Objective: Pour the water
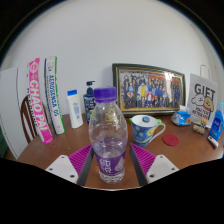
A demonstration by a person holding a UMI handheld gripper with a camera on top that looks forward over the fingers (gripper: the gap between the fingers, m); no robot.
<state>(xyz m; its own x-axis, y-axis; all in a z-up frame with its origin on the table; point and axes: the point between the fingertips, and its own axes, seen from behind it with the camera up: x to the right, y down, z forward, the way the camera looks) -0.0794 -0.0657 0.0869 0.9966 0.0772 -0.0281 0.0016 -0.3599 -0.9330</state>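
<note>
In the upper right part of my view, a framed group photograph (148, 88) leans against the white wall. At the far right stands a white bag with the word GIFT (203, 100), and a blue box (216, 127) is just below it. On the wooden table (60, 146) I see a small red disc (171, 141). At the left, two tall books (45, 97) stand upright, one pink and one green. Right of them are a small white bottle (74, 108) and a dark pump bottle (90, 98).
</note>
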